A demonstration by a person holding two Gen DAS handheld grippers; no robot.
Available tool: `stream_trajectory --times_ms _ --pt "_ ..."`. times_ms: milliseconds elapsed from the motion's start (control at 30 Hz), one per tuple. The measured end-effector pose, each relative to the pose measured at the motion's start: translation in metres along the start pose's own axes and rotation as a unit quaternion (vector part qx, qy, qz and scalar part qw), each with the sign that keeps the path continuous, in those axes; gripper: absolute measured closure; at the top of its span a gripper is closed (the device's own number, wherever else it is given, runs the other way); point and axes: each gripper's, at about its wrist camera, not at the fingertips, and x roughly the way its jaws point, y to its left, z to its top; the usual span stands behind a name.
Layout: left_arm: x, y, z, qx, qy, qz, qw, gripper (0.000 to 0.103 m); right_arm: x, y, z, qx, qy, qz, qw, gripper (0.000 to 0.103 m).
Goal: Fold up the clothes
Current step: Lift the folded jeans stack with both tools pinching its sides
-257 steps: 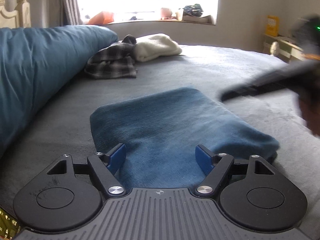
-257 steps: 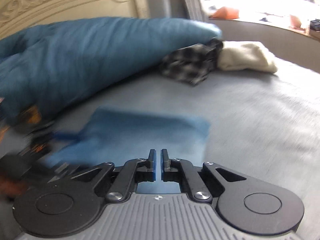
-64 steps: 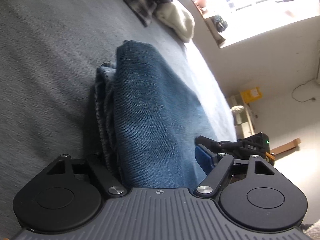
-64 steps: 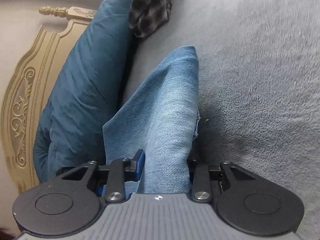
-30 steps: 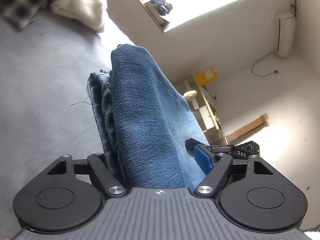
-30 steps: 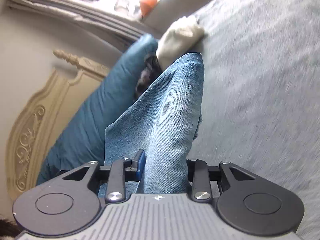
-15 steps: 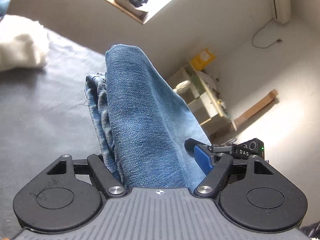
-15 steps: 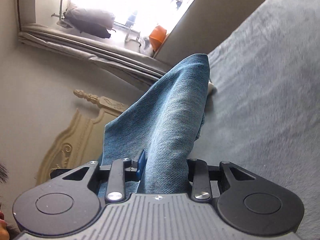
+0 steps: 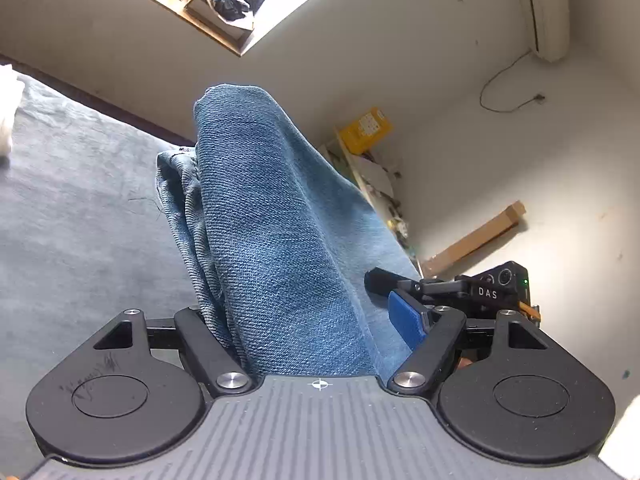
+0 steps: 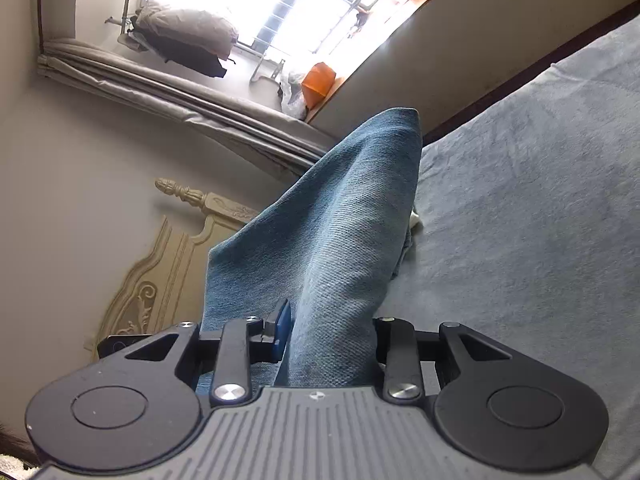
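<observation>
The folded jeans [image 9: 276, 240] are hanging in the air above the bed [image 9: 72, 216], a thick bundle of blue denim carried between the two grippers, with the frayed inner layers showing along one edge in the left wrist view. The left gripper [image 9: 308, 320] is standing wide, and the bundle is filling most of the gap between its fingers; the denim is pressing against the far-side finger, while a sliver of the blue pad [image 9: 406, 322] on the other side is showing clear of the cloth, so it is holding the fold loosely rather than pinching it. The right gripper [image 10: 330, 330] is set narrower and is clamping the jeans [image 10: 340, 248] tightly, cloth bulging up and forward out of its jaws, its blue pad [image 10: 283, 330] flat against the fabric. From the left side, the right gripper [image 9: 460, 292] is peeking out just beyond the denim. Below, the grey bedspread [image 10: 540, 200] is spreading out, with a carved cream headboard [image 10: 168, 264] at its end. Behind are a bright window [image 10: 288, 12], grey curtains [image 10: 180, 92], an orange bag [image 10: 318, 84] on the sill, a cluttered shelf [image 9: 372, 176] and a wall air conditioner [image 9: 548, 8].
</observation>
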Motion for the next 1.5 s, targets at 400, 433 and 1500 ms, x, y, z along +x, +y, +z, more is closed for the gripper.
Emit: stream_trajectory --times_ms 400,433,1500 --pt "0.01 -0.011 0.005 -0.044 -0.036 0.02 0.9982 0.028 -0.008 0.008 0.041 0.025 0.059 -0.01 0.998 0.069" --pt "0.011 -0.01 0.01 -0.042 -0.035 0.014 0.9984 0.028 -0.008 0.009 0.042 0.028 0.055 -0.011 0.998 0.069" --pt "0.099 0.036 0.095 0.088 0.221 -0.089 0.9673 0.028 0.024 -0.039 -0.052 0.212 -0.211 -0.09 0.95 0.069"
